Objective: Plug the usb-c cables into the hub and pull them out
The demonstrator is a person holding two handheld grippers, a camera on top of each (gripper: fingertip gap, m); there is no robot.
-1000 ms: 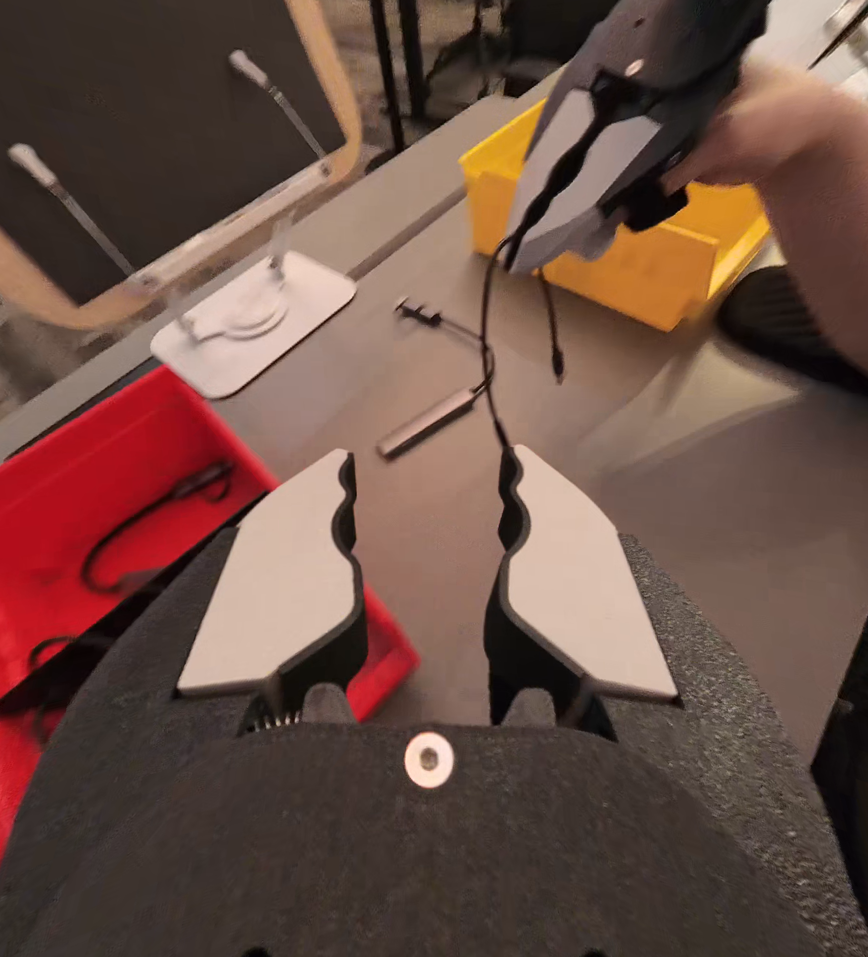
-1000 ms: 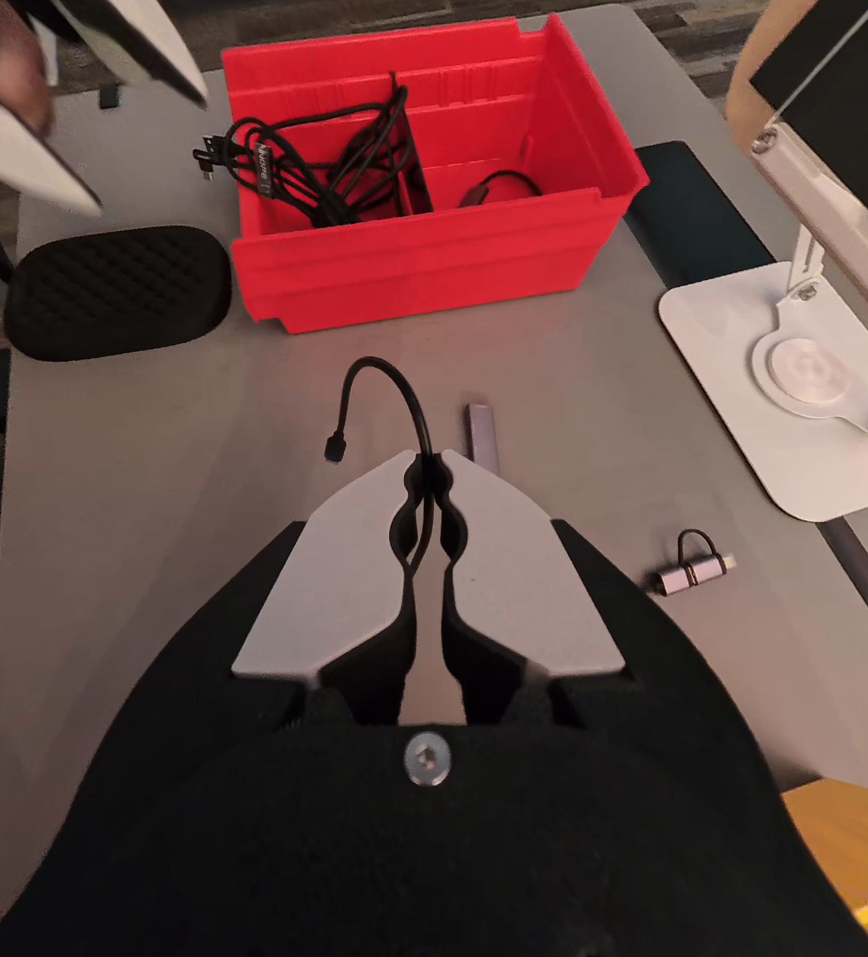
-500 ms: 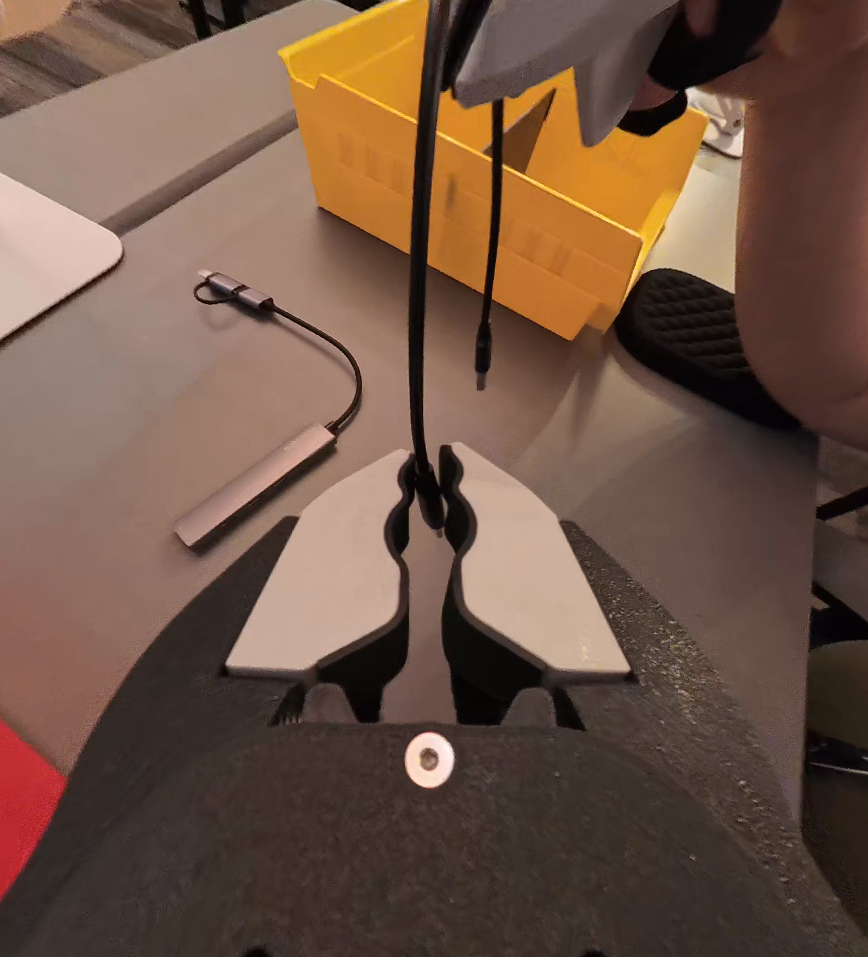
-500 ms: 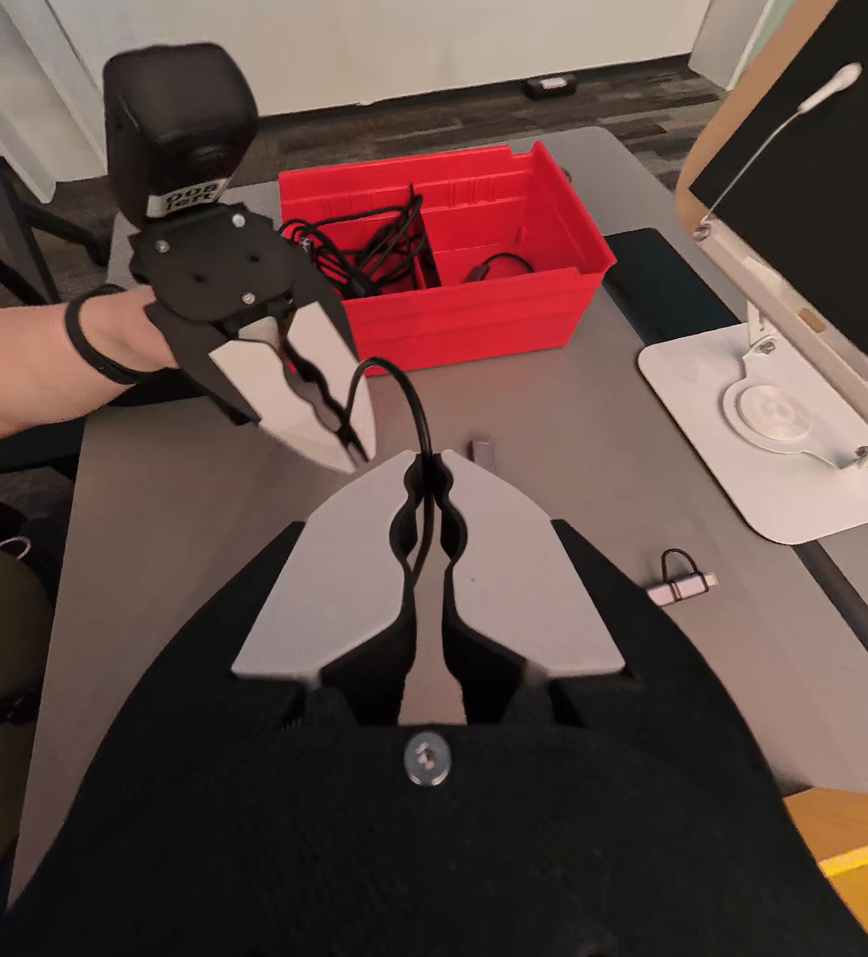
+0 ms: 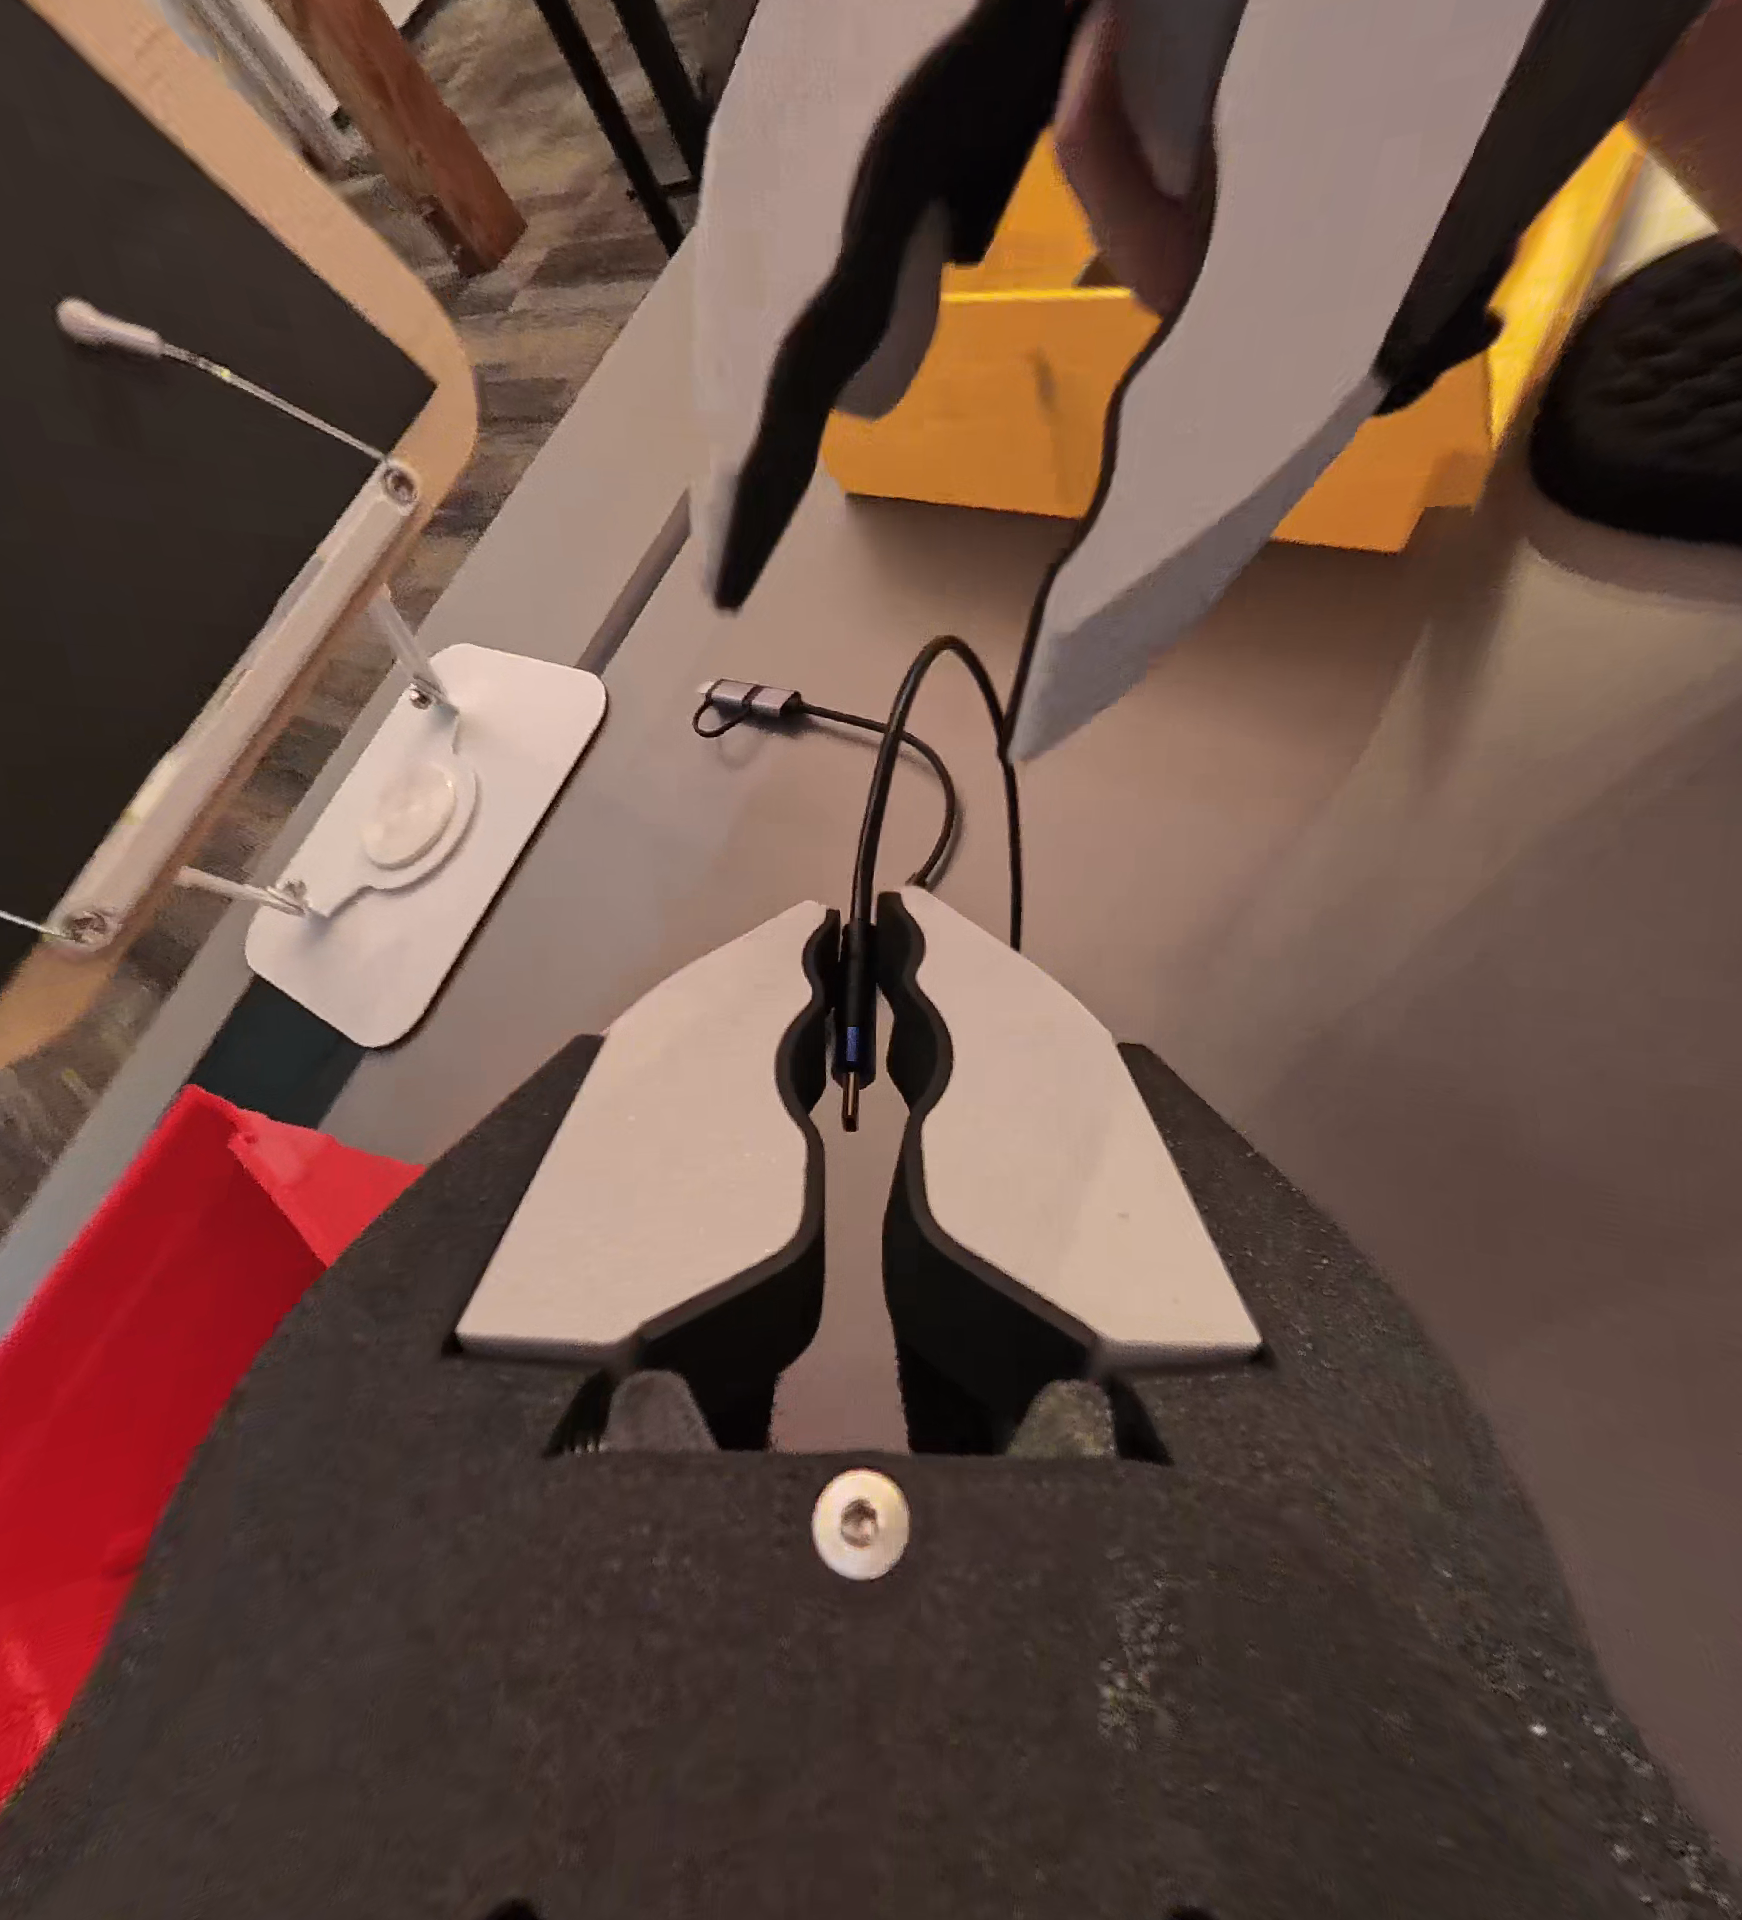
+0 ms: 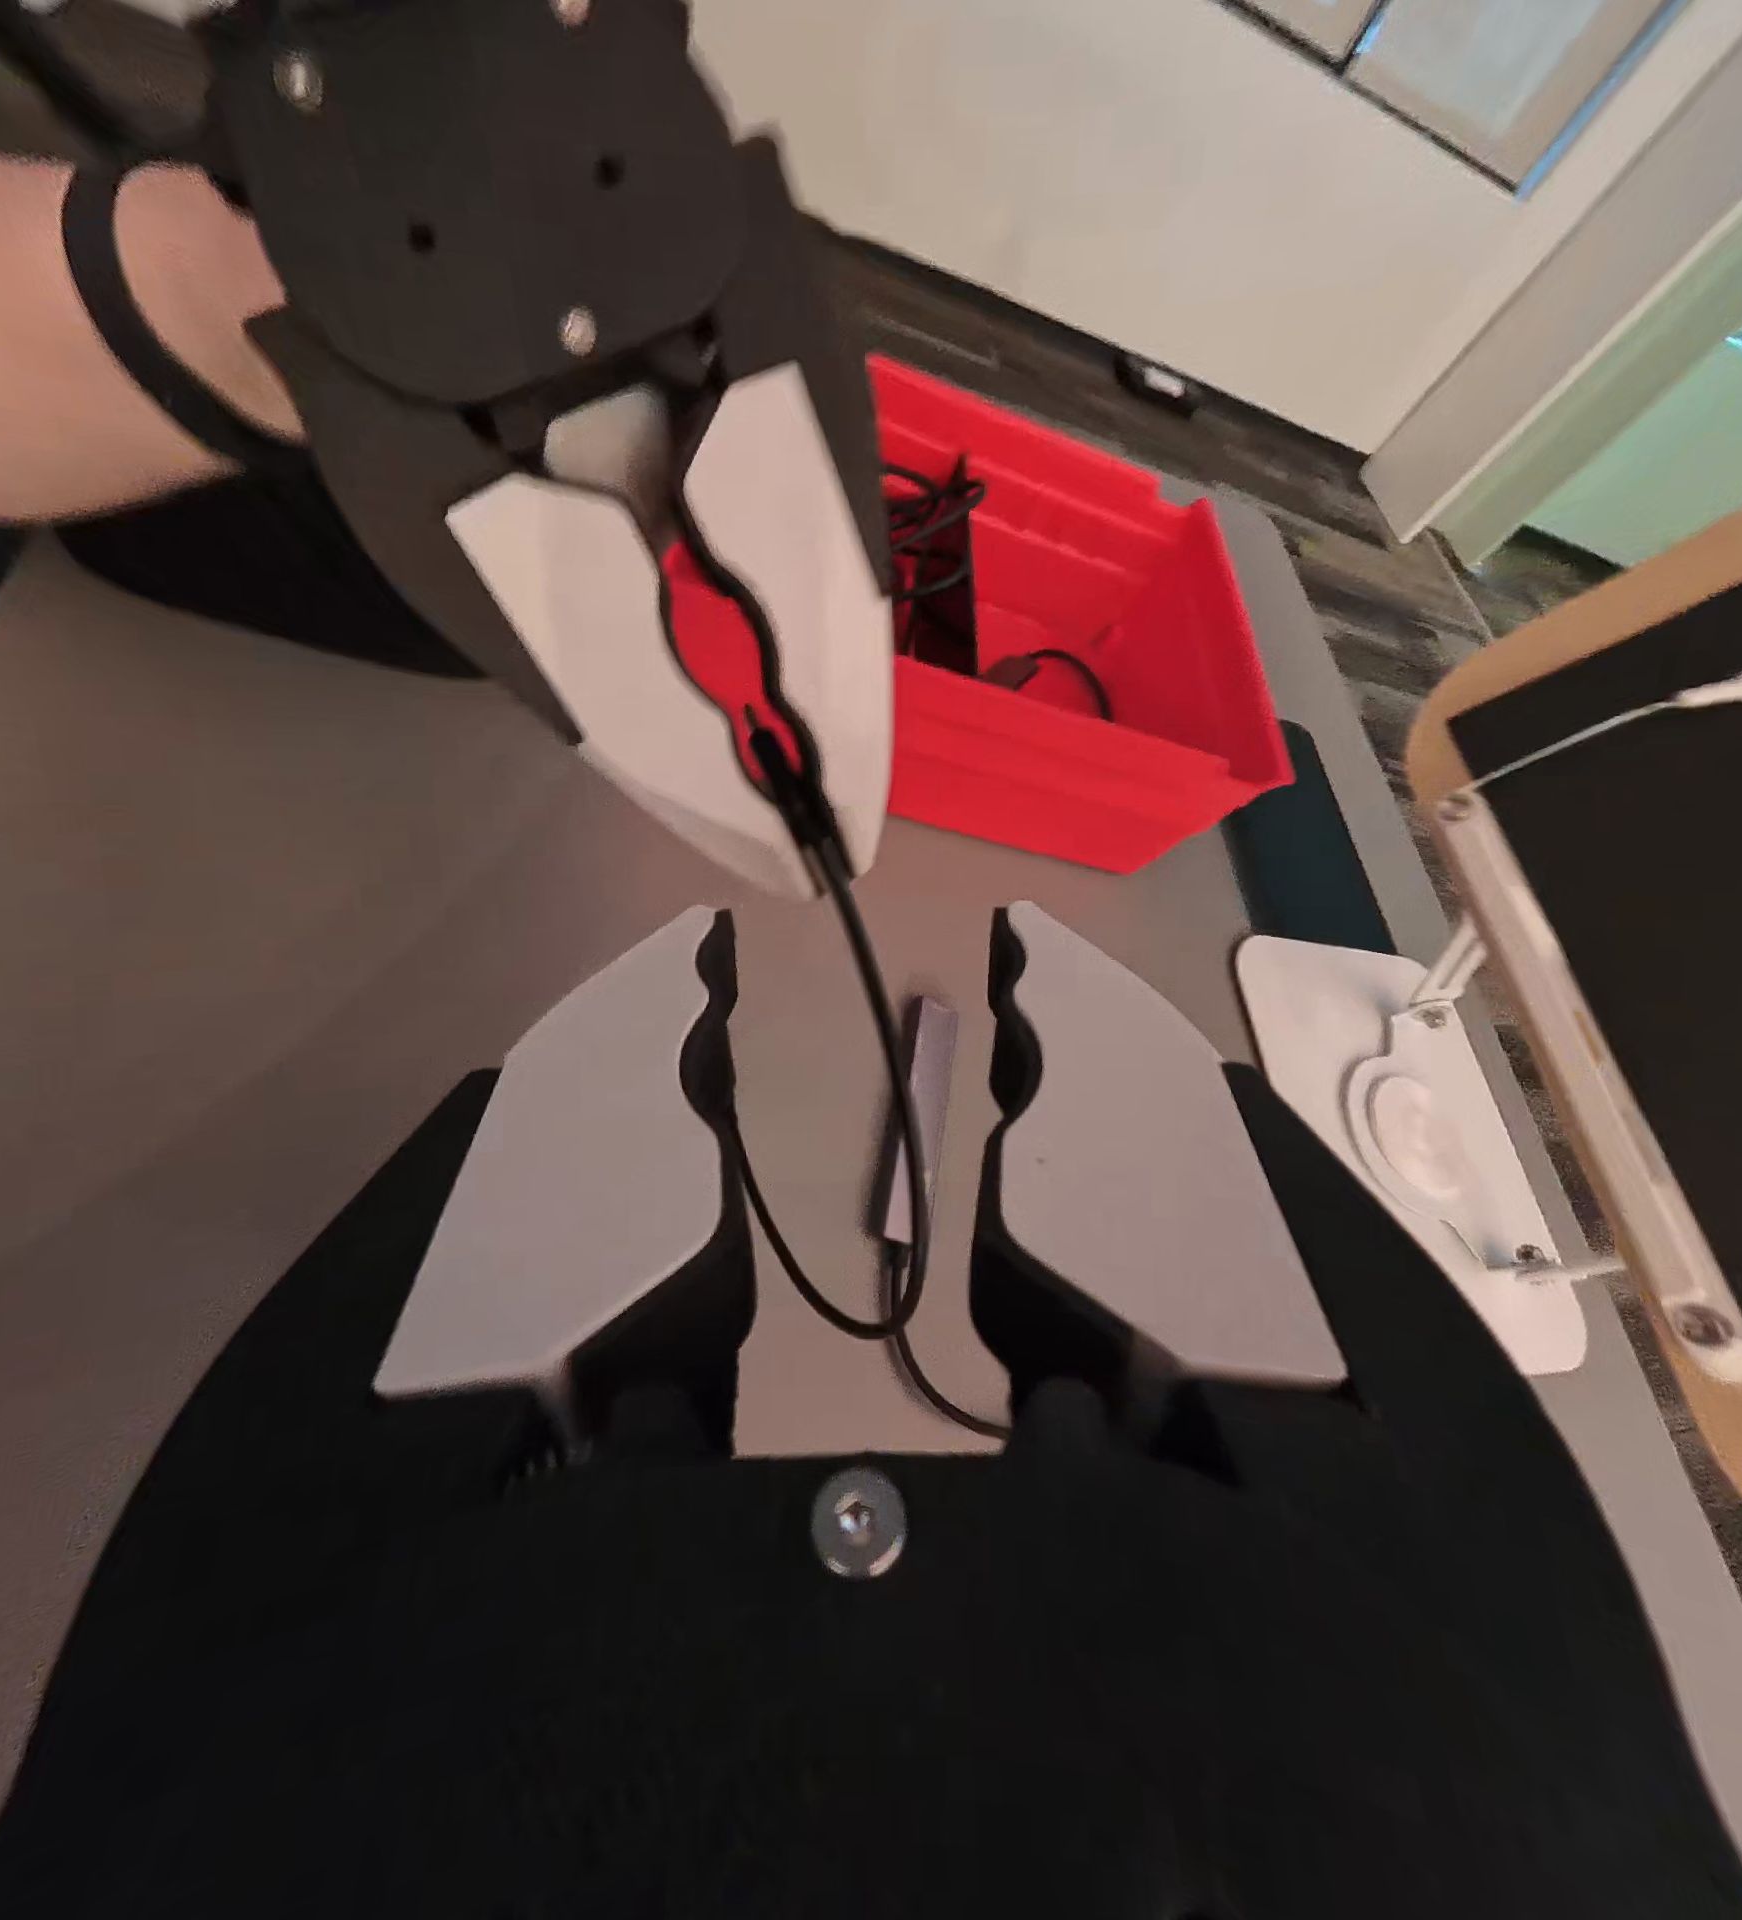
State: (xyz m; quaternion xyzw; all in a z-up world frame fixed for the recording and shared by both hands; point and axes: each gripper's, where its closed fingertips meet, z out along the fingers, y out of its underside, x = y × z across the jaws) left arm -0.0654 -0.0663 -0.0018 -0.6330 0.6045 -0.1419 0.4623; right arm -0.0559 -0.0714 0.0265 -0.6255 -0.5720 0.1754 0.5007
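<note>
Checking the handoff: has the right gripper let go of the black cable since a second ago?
Yes. The right gripper now stands open above the grey hub; the black cable hangs from the shut left gripper.

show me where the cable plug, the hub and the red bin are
cable plug (image 5: 851,1023), left wrist view, on its black body between the fingers
hub (image 6: 917,1101), right wrist view, on its grey top
red bin (image 6: 1043,774), right wrist view, on its front wall

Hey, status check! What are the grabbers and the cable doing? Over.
Left hand-held gripper shut on cable. Right hand-held gripper open. Hub on table, unplugged. Nothing blocking.
</note>
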